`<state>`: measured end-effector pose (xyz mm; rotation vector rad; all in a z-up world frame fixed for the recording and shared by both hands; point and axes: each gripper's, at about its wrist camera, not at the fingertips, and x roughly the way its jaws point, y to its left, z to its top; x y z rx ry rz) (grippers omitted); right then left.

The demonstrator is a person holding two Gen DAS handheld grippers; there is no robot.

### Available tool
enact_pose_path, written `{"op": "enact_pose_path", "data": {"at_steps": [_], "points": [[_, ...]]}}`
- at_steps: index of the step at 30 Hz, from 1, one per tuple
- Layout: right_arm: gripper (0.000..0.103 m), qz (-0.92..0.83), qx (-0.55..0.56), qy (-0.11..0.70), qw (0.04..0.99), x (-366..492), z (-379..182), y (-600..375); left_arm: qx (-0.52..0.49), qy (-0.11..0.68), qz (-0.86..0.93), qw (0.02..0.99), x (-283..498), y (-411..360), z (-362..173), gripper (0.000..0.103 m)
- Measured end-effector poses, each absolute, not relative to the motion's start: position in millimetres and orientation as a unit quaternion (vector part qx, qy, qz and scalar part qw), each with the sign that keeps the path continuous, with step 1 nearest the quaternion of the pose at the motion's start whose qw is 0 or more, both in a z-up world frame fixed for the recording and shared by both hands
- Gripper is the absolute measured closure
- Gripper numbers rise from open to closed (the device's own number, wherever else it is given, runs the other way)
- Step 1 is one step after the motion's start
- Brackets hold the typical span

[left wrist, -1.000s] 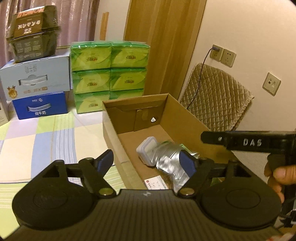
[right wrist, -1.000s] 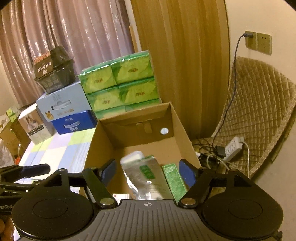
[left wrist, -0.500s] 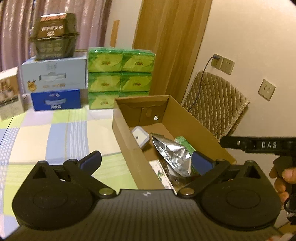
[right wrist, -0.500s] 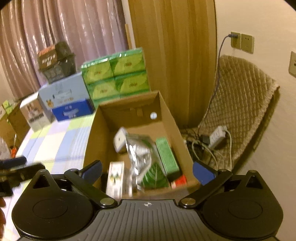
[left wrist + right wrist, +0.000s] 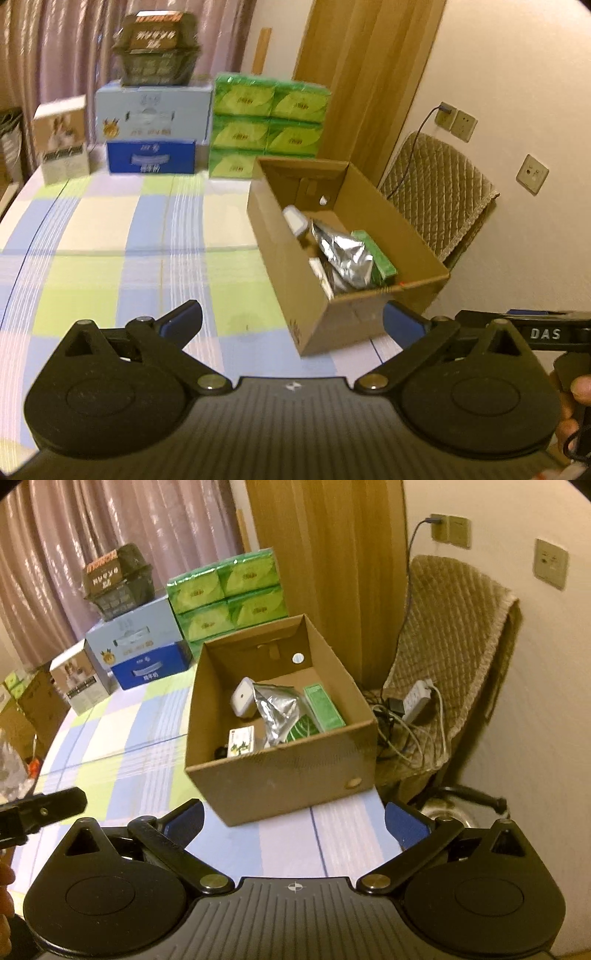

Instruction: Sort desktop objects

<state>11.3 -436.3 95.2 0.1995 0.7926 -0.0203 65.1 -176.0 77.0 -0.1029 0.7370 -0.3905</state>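
Fingers: left gripper (image 5: pixel 291 323) and right gripper (image 5: pixel 293 814) both spread wide and released, blue pads bare, nothing between them. Cardboard box (image 5: pixel 280 775), open-topped, corrugated brown, stands on the checked tablecloth (image 5: pixel 110 229) ahead of both grippers and apart from the fingertips; in the left view it lies beyond the right-hand finger, in the right view centred between the two fingers and just past them. Contents, right view: crinkled silver foil pouch (image 5: pixel 277 709) in the middle, white rounded device (image 5: pixel 243 701) to its left against the far part of the box, flat green box (image 5: pixel 323 709) along the right wall, small white printed carton (image 5: pixel 241 741) at the near left, a dark green leaf-patterned item half under the pouch. Left view shows the same pouch (image 5: pixel 345 254) and green box (image 5: pixel 375 258) edge-on, the carton mostly hidden by the near wall; it alone shows the right gripper's black bar and part of a hand (image 5: pixel 576 406) at the frame's right. Right view alone shows a power strip (image 5: pixel 417 698) and tangled cables on a quilted chair (image 5: pixel 454 627), and the left gripper's bar at far left. Behind: stacked green tissue packs (image 5: pixel 266 125), a pale blue carton over a dark blue one, a dark basket on top, curtain beyond
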Motion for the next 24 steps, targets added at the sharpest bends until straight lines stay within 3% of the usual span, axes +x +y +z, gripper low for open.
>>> {"op": "enact_pose_path", "data": {"at_steps": [10, 24], "points": [[0.002, -0.021, 0.037, 0.374, 0.927, -33, 89, -405, -0.060, 0.370, -0.160, 0.913, 16, -169, 73, 0.001], [0.002, -0.030, 0.045, 0.367, 0.929, -53, 89, -408, -0.051, 0.375, -0.169, 0.910, -11, -177, 61, 0.001]]}}
